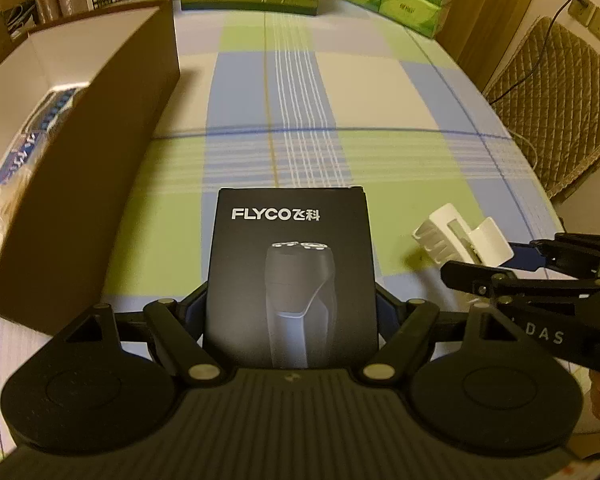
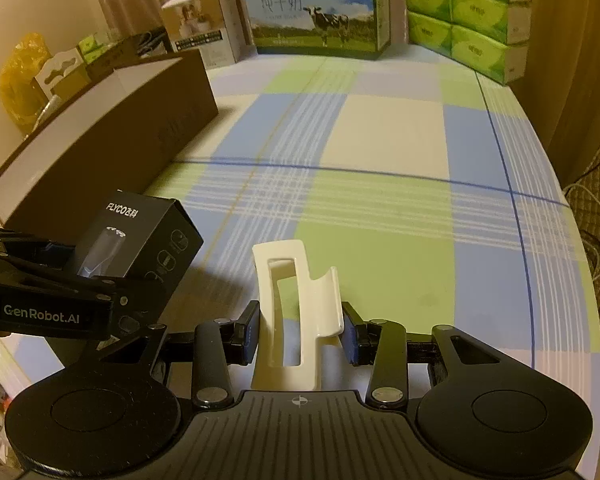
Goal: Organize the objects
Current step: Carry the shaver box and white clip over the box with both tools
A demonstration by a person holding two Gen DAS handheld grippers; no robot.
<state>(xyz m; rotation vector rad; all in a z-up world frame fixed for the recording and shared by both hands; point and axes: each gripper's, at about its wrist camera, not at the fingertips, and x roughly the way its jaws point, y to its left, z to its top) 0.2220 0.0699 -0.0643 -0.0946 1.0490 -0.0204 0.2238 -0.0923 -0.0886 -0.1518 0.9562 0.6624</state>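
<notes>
A black FLYCO shaver box stands upright between the fingers of my left gripper, which is shut on its two sides. The right wrist view shows the same box at the left, lifted off the checked tablecloth, with its shadow below. My right gripper is shut on a white hair claw clip, its pads pressing both sides. The clip and the right gripper also show at the right of the left wrist view, close beside the shaver box.
A long brown open carton lies along the left, with a blue-printed pack inside. A milk carton and stacked green tissue packs line the far edge. A quilted chair stands past the table's right edge.
</notes>
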